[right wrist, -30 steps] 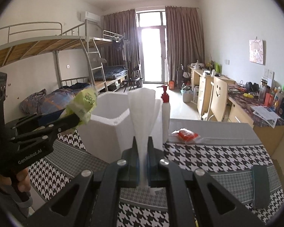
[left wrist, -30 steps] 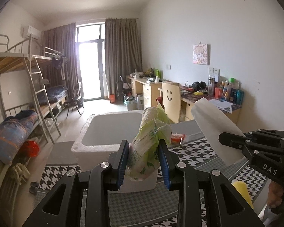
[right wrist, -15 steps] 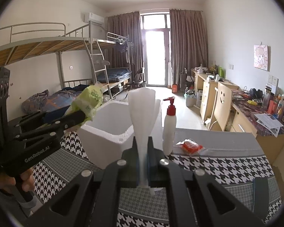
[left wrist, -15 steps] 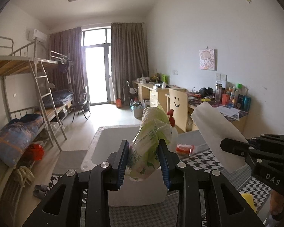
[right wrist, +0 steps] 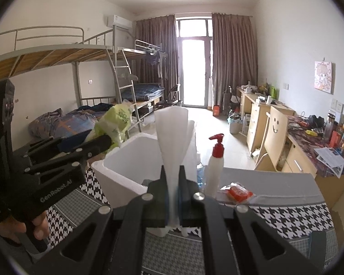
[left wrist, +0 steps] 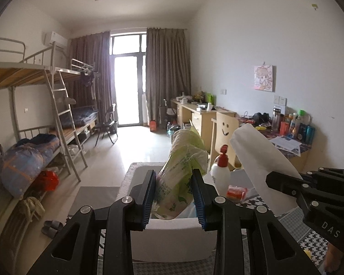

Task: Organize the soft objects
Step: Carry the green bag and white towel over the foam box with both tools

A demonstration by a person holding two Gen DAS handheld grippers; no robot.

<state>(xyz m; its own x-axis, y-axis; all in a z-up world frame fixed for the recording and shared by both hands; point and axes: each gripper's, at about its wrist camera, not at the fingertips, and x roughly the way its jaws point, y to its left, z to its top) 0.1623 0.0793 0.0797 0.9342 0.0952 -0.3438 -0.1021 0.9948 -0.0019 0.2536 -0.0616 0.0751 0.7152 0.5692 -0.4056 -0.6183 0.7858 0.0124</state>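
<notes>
My left gripper (left wrist: 173,194) is shut on a soft green and white tissue pack (left wrist: 183,174), held upright over the near rim of a white foam box (left wrist: 172,243). The pack also shows in the right wrist view (right wrist: 117,121) beside the box (right wrist: 126,178). My right gripper (right wrist: 172,192) is shut on a white folded tissue pack (right wrist: 172,137), held upright just in front of the box. That white pack shows at the right in the left wrist view (left wrist: 259,158).
A white pump bottle with a red top (right wrist: 214,167) and a small red packet (right wrist: 238,191) sit on the houndstooth tablecloth (right wrist: 286,213) right of the box. Bunk beds (left wrist: 34,137) stand at the left, desks (right wrist: 275,137) along the right wall.
Both grippers have risen and moved forward towards the foam box, each still holding its pack. The box now sits lower and closer in both views.
</notes>
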